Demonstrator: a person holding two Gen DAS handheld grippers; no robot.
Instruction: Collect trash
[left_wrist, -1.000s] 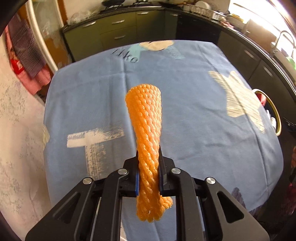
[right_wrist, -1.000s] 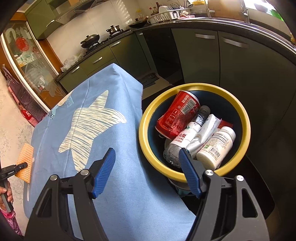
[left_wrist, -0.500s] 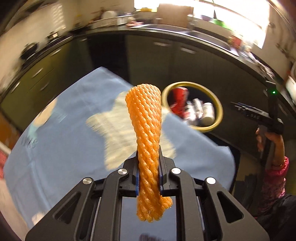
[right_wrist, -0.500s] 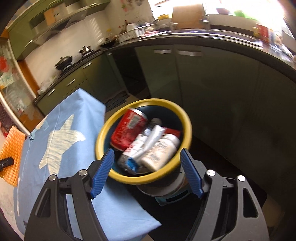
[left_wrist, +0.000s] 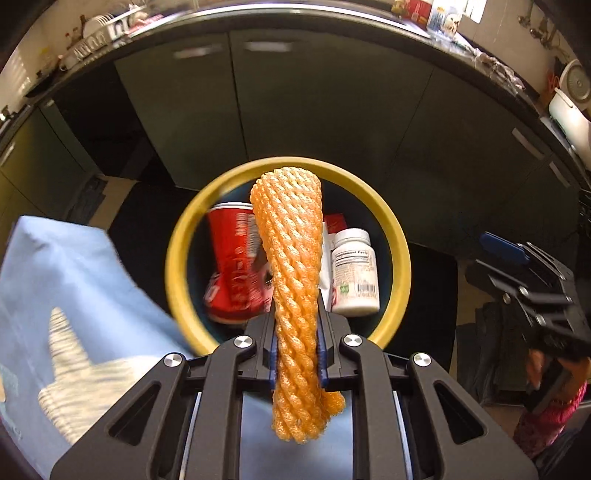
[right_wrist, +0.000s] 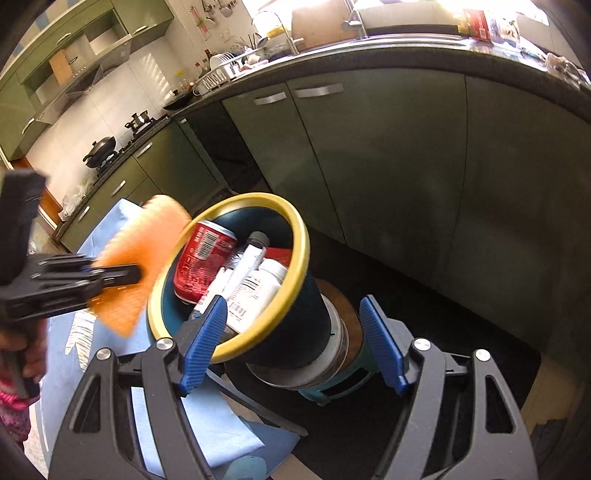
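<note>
My left gripper (left_wrist: 296, 350) is shut on an orange foam net sleeve (left_wrist: 291, 266), held upright in front of the yellow-rimmed dark bin (left_wrist: 400, 254). The bin holds a red can (left_wrist: 232, 258), a white pill bottle (left_wrist: 354, 273) and other trash. In the right wrist view the sleeve (right_wrist: 142, 254) sits at the bin's left rim (right_wrist: 301, 254), pinched by the left gripper (right_wrist: 125, 275). My right gripper (right_wrist: 291, 345) is open and empty, close to the bin's near side. It also shows in the left wrist view (left_wrist: 517, 266), at the right.
The blue-clothed table (left_wrist: 55, 288) lies left of the bin, its corner in the right wrist view (right_wrist: 221, 424) below. Green kitchen cabinets (right_wrist: 388, 155) curve behind the bin. The bin stands on a round stool (right_wrist: 332, 369) over dark floor.
My left gripper swung with the sleeve from over the table to right in front of the bin. My right gripper drew nearer to the bin and stayed open.
</note>
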